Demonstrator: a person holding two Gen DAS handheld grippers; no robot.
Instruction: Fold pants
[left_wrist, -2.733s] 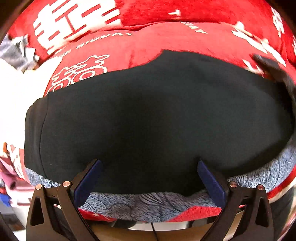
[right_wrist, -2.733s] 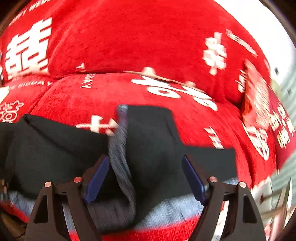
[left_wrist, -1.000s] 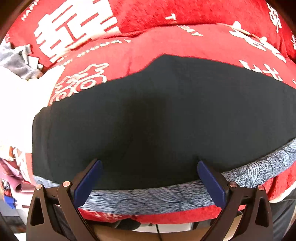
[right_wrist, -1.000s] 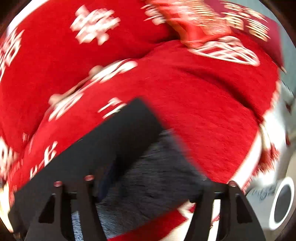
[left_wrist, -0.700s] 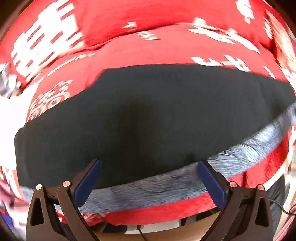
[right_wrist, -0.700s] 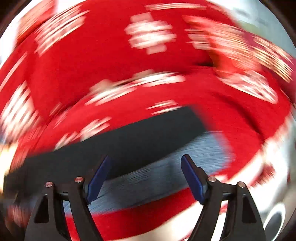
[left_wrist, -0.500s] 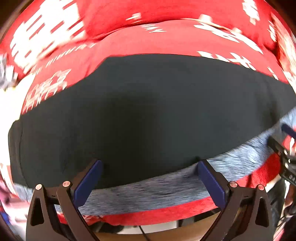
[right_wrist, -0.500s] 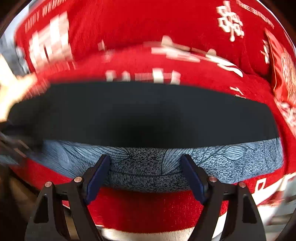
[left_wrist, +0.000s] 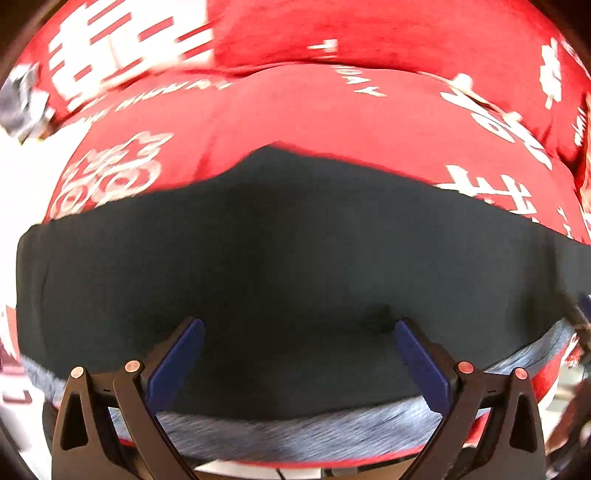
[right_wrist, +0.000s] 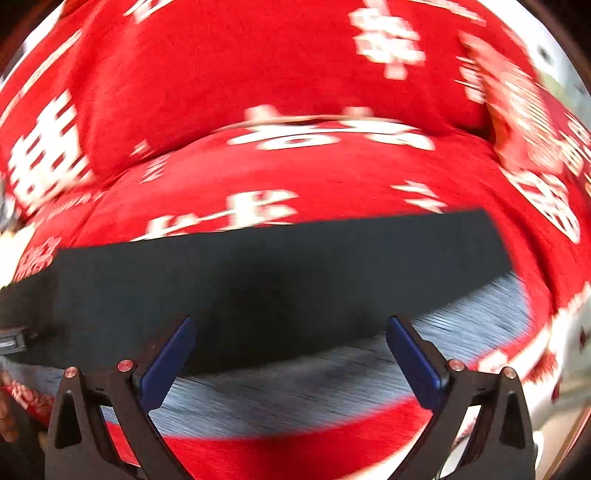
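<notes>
In the left wrist view, the black pants (left_wrist: 295, 266) are seen spread flat across a red sofa cover (left_wrist: 314, 110), with a grey-blue patterned strip (left_wrist: 295, 432) along the near edge. The left gripper (left_wrist: 297, 354) is held wide open above them, nothing between its fingers. White letters "DAY" are legible on the cover.

In the right wrist view, the pants (right_wrist: 280, 280) are shown motion-blurred, the strip (right_wrist: 314, 387) nearest. The right gripper (right_wrist: 290, 350) is likewise open and empty.

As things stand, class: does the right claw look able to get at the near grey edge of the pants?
Probably yes. The right claw is open and holds nothing, and the grey edge of the pants lies flat on the red cover right between its fingers, with nothing over it.
</notes>
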